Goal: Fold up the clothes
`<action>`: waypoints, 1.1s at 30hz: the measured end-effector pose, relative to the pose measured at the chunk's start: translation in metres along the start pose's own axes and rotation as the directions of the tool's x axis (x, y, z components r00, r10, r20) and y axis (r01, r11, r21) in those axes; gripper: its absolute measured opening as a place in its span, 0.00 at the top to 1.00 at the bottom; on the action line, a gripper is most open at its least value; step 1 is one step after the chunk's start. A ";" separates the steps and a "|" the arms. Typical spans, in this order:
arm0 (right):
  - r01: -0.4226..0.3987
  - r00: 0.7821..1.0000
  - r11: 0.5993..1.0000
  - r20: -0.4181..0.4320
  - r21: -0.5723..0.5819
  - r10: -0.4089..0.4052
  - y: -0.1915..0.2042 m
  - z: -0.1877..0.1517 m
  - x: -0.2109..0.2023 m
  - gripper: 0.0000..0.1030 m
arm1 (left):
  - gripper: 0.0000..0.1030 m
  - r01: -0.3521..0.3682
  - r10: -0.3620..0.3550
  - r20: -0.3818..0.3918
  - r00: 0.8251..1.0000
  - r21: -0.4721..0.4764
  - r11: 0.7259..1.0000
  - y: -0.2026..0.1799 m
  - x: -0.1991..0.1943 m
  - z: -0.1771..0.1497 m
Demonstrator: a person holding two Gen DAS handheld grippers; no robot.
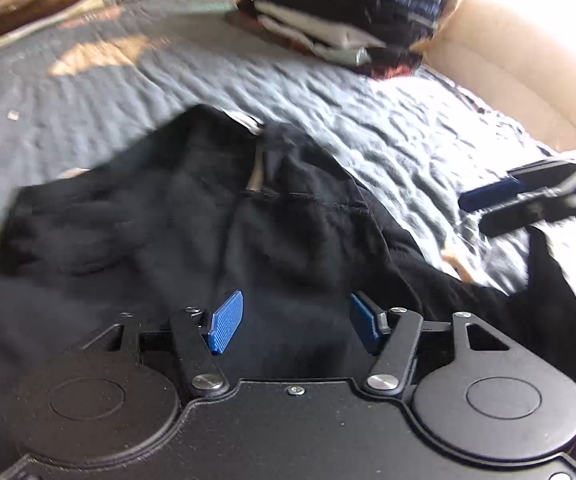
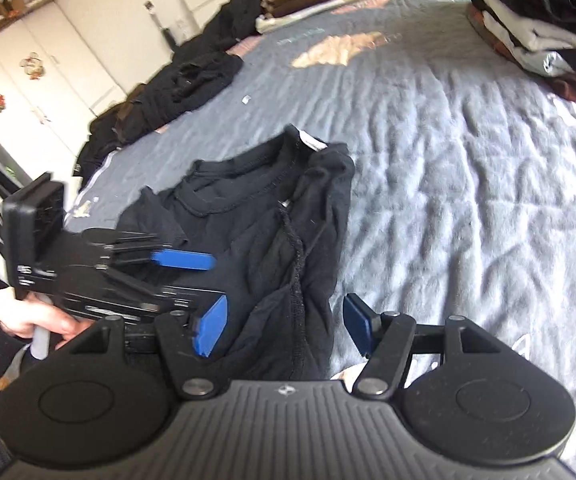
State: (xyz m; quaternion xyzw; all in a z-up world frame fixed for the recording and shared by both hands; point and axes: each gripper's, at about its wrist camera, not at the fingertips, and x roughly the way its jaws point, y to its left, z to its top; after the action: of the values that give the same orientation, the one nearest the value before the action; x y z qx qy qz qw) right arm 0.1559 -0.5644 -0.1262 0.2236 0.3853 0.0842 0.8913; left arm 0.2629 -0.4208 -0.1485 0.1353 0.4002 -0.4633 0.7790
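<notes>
Shirt (image 2: 256,232) bunched on the quilt (image 2: 468,200), both my grippers released over it.

My left gripper (image 1: 294,322) hovers above the black cloth, fingers spread with nothing between them. My right gripper (image 2: 284,328) is also spread wide, the shirt's near edge lying between its blue pads (image 2: 210,330) without being pinched. The collar with its white label points away from me. A stack (image 2: 548,32) of folded clothes sits far right.
</notes>
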 end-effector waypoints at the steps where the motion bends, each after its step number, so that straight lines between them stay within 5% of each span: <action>1: -0.022 1.000 1.000 0.007 -0.002 0.022 0.000 -0.001 -0.007 0.36 | 0.38 -0.010 0.010 0.012 1.000 -0.003 1.000 0.007 -0.020 -0.008; 8: -0.169 0.985 0.982 -0.049 -0.086 0.165 0.008 -0.009 -0.039 0.28 | 0.12 -0.134 0.138 0.030 0.990 -0.098 0.986 0.074 -0.158 -0.073; 12: -0.185 0.977 0.980 -0.123 -0.076 0.175 0.003 -0.015 -0.049 0.26 | 0.12 -0.181 0.180 -0.019 0.983 -0.169 0.969 0.101 -0.198 -0.112; 25: -0.108 0.970 0.990 -0.209 0.093 0.126 -0.011 -0.038 -0.048 0.25 | 0.12 -0.125 0.118 -0.043 0.992 -0.299 0.946 0.130 -0.167 -0.161; 27: -0.088 0.967 0.991 -0.232 0.096 0.108 -0.010 -0.039 -0.041 0.25 | 0.15 -0.127 0.121 -0.038 0.992 -0.306 0.944 0.131 -0.164 -0.165; 31: -0.088 0.959 0.989 -0.259 0.115 0.116 -0.010 -0.042 -0.031 0.25 | 0.60 -0.084 0.085 -0.011 0.996 -0.328 0.941 0.134 -0.163 -0.171; 33: -0.096 0.954 0.990 -0.275 0.108 0.122 -0.006 -0.043 -0.026 0.24 | 0.66 -0.085 0.085 -0.013 0.996 -0.333 0.939 0.136 -0.164 -0.172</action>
State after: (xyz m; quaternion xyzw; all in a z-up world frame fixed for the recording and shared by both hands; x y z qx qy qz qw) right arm 0.1065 -0.5638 -0.1386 0.2717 0.4985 0.1462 0.8101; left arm 0.2486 -0.1475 -0.1582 0.0186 0.4660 -0.3552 0.8102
